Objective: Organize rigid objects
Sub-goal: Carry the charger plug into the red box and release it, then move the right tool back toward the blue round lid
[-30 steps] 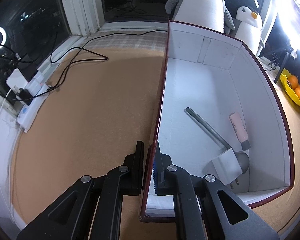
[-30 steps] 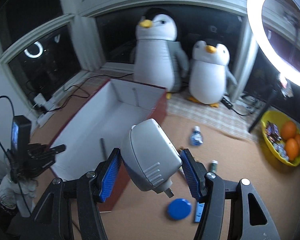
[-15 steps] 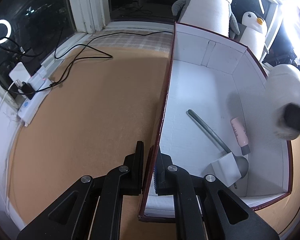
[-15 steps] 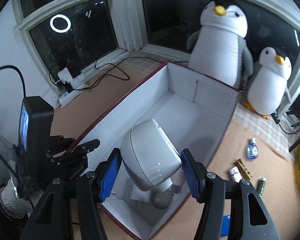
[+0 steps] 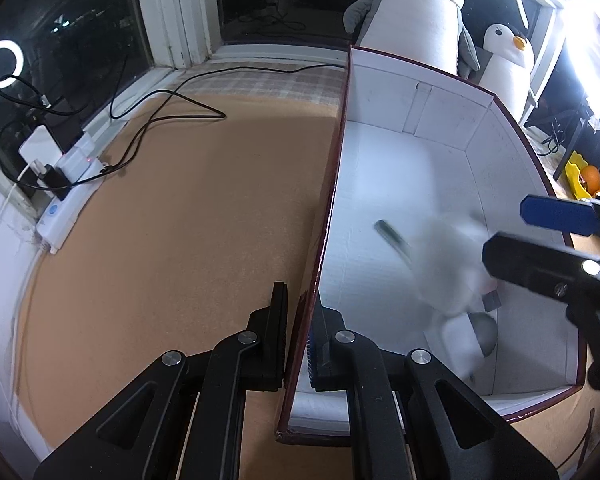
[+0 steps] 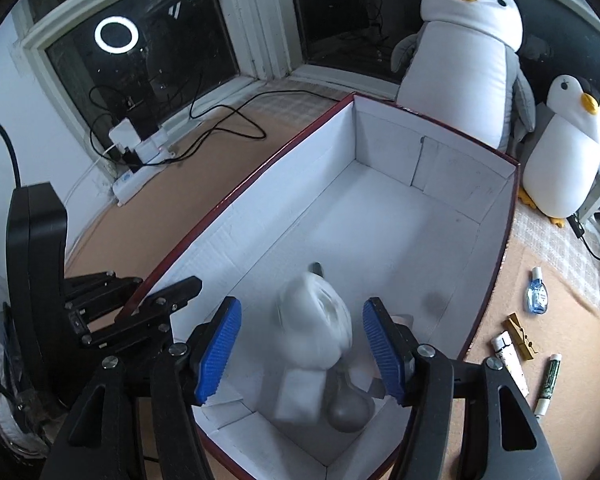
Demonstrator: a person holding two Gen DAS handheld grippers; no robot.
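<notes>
A red-edged box with a white inside [image 5: 440,184] [image 6: 452,184] sits on the brown table. My left gripper [image 5: 298,332] is shut on the box's left wall [image 5: 328,220]. My right gripper [image 6: 302,354] is open above the box's near end, and it also shows in the left wrist view [image 5: 540,236]. A white rounded plastic device [image 6: 314,320] [image 5: 448,268] is blurred between and below the right fingers, free of them, over the box floor. A grey ladle [image 6: 348,404] [image 5: 396,240] and a white block [image 6: 300,394] lie under it.
Two plush penguins [image 6: 468,52] stand behind the box. A power strip with cables [image 5: 60,184] lies at the left table edge. Small bottles, tubes and a clothespin [image 6: 520,336] lie on the table right of the box. A yellow fruit bowl [image 5: 580,176] is far right.
My right gripper moved over the box, opened and let go of the white device, which is now dropping blurred into the box. My left gripper has kept its hold on the wall.
</notes>
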